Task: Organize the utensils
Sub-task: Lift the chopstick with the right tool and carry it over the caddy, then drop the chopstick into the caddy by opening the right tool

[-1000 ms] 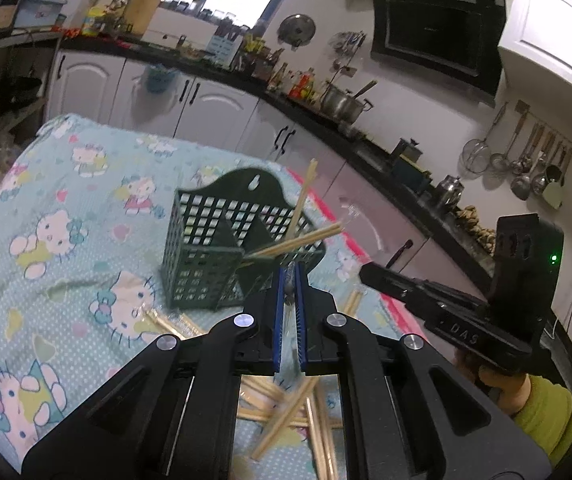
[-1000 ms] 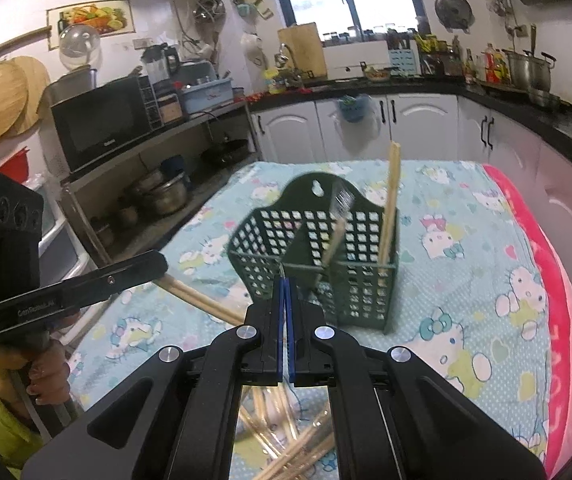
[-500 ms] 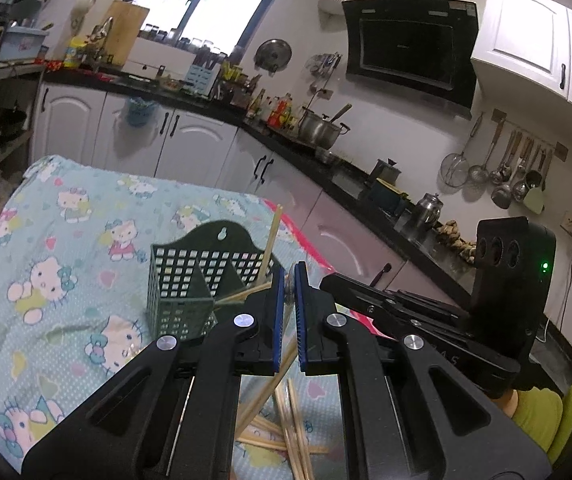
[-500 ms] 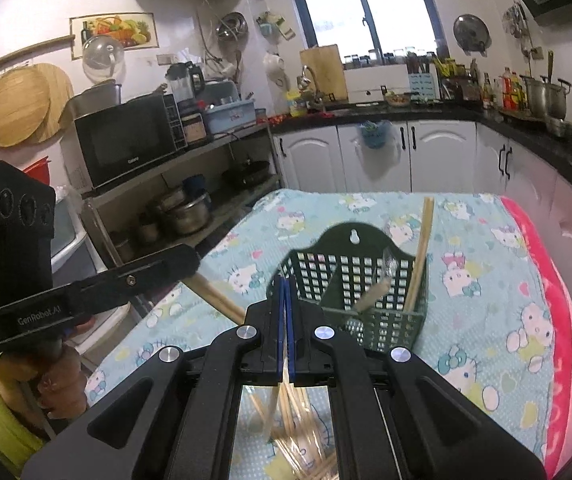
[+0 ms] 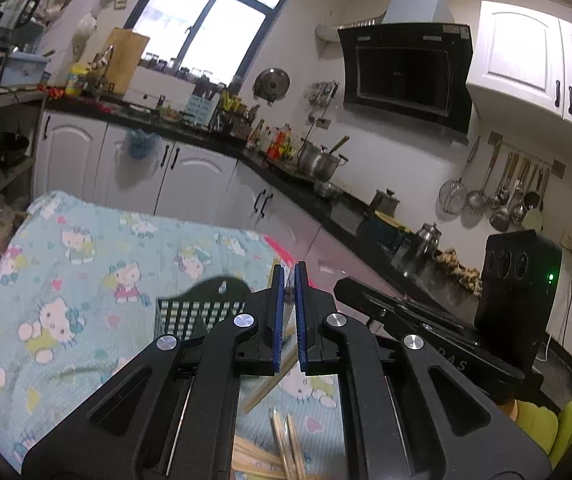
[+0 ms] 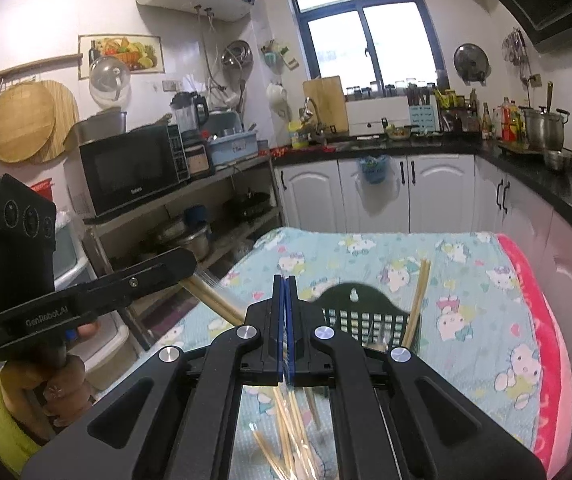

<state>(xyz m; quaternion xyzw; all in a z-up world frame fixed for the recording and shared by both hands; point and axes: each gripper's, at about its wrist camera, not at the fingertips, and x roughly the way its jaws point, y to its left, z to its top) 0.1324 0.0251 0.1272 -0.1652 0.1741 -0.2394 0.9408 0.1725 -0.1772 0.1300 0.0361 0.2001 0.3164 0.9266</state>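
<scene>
Both our grippers have risen, left gripper [image 5: 290, 312] clamped on chopsticks [image 6: 213, 302] running lengthwise out toward the rack [image 6: 366, 316] ahead and below, right gripper [image 6: 285, 320] shut, seemingly on clear wrap; loose chopsticks [image 6: 286, 436] lie beneath.

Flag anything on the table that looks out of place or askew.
Loose chopsticks lie scattered and crossing on the cartoon tablecloth in front of the green utensil basket, not in it. A pair inside leans at a slant. Another chopstick pair juts from the left tongs.
</scene>
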